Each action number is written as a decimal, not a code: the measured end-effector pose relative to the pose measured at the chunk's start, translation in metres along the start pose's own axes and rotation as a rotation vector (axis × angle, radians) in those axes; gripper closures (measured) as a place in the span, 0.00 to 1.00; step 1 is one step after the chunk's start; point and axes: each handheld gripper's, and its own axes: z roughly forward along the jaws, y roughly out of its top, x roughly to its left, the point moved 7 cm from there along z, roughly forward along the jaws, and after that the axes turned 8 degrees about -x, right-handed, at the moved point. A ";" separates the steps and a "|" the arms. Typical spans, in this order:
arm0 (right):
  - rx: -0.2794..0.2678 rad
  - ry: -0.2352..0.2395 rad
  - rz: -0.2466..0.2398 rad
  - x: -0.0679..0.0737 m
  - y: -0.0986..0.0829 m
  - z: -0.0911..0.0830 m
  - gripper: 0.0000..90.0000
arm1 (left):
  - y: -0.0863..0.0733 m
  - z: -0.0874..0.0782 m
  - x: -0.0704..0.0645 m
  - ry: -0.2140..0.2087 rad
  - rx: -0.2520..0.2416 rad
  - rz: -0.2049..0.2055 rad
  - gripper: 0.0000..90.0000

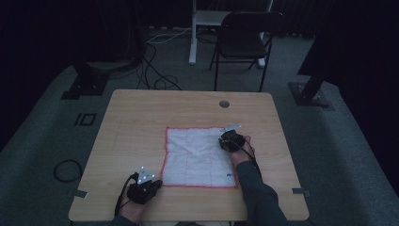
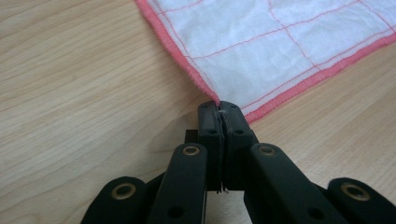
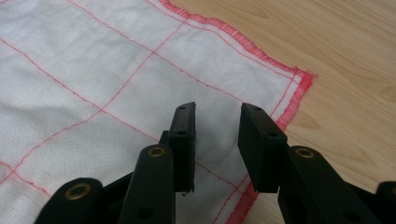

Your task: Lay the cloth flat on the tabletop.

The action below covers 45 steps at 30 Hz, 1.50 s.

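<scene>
A white cloth (image 1: 197,157) with a red hem and thin red grid lines lies spread flat on the wooden table (image 1: 141,117). My left gripper (image 1: 157,182) rests at the cloth's near left corner. In the left gripper view its jaws (image 2: 220,109) are shut on the tip of that corner of the cloth (image 2: 261,42). My right gripper (image 1: 223,139) hovers over the cloth's far right corner. In the right gripper view it (image 3: 217,121) stands open just above the cloth (image 3: 93,70), with nothing between its fingers.
A round cable hole (image 1: 224,103) sits in the table's far edge. Beyond the table stand a black folding chair (image 1: 244,37), a white desk leg (image 1: 193,33) and floor cables (image 1: 155,70). Black stand bases (image 1: 84,84) flank the table.
</scene>
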 end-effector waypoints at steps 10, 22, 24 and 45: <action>0.014 -0.011 0.022 -0.007 -0.001 -0.001 0.73 | 0.003 0.000 -0.001 -0.004 -0.011 0.001 0.96; -0.019 0.047 0.036 0.008 -0.011 -0.031 0.65 | 0.039 0.006 0.025 0.035 -0.112 0.003 0.82; -0.027 0.061 0.045 0.012 -0.016 -0.038 0.64 | 0.045 0.011 0.028 0.038 -0.122 0.007 0.81; -0.072 0.045 0.038 0.034 -0.050 -0.090 0.59 | 0.072 0.045 0.059 0.075 -0.149 -0.043 0.70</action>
